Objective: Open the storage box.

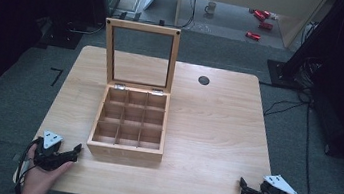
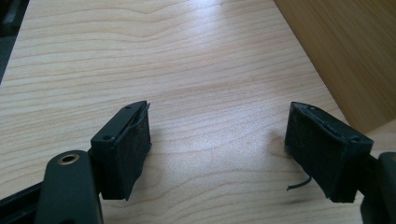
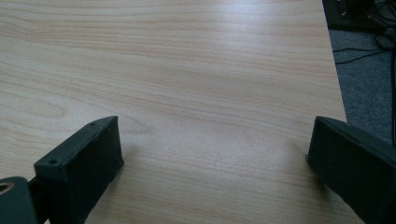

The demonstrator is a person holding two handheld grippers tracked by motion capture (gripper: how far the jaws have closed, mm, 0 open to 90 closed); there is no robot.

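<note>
Low, both claws (image 1: pixel 74 151) (image 1: pixel 244 185) agape.

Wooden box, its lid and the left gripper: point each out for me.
Wooden box (image 1: pixel 124 151): high view, on its front wall.
Lid (image 1: pixel 107 50): high view, on the left side of its raised frame.
Left gripper (image 2: pixel 217 149): left gripper view, midway between its fingers.

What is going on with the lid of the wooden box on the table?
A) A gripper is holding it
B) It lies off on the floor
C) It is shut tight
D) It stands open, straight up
D: the lid stands upright on its hinges behind the wooden box, whose nine compartments look empty.
</note>
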